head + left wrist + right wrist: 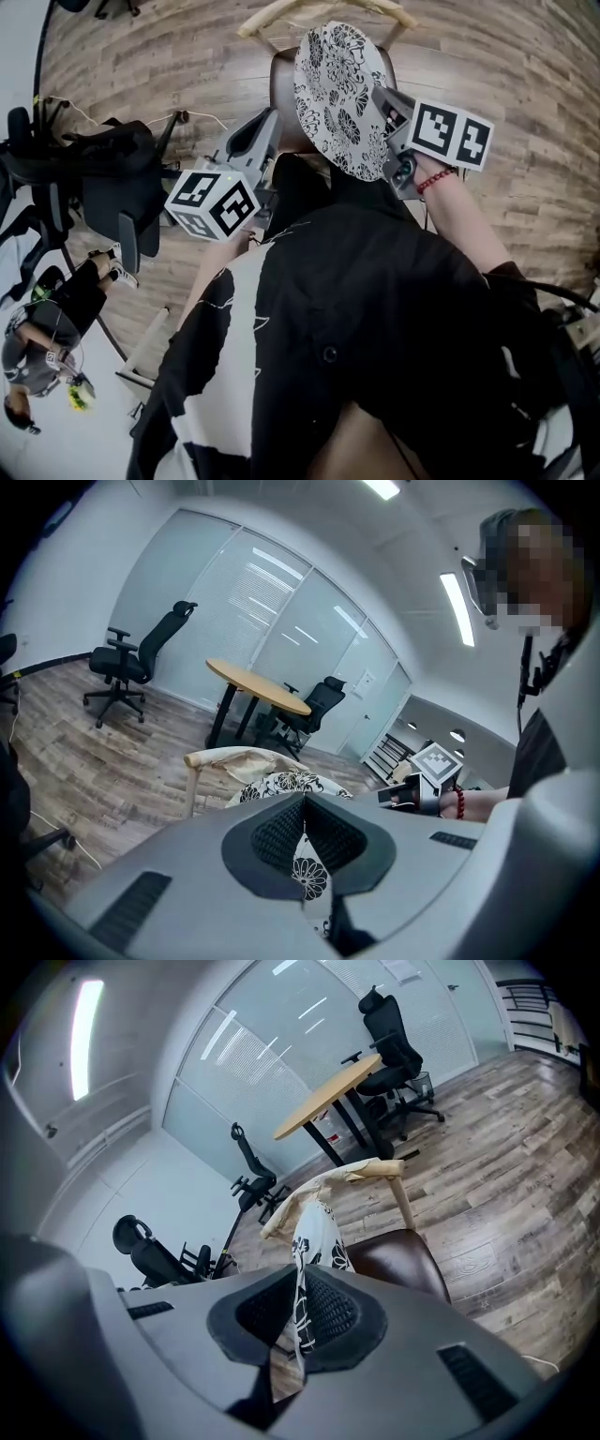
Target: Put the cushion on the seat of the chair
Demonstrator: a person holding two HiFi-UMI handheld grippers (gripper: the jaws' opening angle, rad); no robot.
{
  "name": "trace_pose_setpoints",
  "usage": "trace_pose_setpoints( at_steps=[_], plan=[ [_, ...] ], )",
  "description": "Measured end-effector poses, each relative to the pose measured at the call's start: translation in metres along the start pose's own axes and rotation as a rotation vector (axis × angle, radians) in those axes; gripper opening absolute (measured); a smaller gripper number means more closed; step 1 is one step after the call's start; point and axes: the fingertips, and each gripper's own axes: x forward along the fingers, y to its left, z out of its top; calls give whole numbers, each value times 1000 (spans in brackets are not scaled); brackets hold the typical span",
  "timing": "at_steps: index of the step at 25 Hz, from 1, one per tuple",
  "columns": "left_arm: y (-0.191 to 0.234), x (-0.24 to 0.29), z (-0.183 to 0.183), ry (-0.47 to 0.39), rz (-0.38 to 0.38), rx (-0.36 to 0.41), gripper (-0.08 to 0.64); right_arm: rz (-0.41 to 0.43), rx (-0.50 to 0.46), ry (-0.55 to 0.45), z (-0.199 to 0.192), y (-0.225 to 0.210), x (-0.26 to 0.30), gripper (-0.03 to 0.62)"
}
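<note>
The cushion [339,94] is round and white with a black flower print. It hangs tilted above the chair's brown seat [281,80], whose pale wooden back [272,14] lies beyond. My right gripper [382,101] is shut on the cushion's right edge, and in the right gripper view the fabric [314,1232] runs up from between the jaws of that gripper [300,1279], over the seat [398,1255]. My left gripper [272,120] is at the cushion's left edge. In the left gripper view the jaws of this gripper [303,803] look shut, with printed fabric [307,874] between them.
Black office chairs [112,187] stand to the left on the wood floor, with cables nearby. A round wooden table [258,686] with more office chairs [131,658] stands behind the chair. A person [37,347] sits at the lower left. Glass partitions line the room.
</note>
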Motion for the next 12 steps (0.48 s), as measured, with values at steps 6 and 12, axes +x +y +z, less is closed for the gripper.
trace_pose_setpoints(
  at_steps=[6,12],
  plan=[
    [-5,11,-13,15,37,-9,15,-23,-67,40,1,-23,6,31],
    [-4,22,-25,1,53,-41,15,-55,-157,69,-1,-40,10,32]
  ],
)
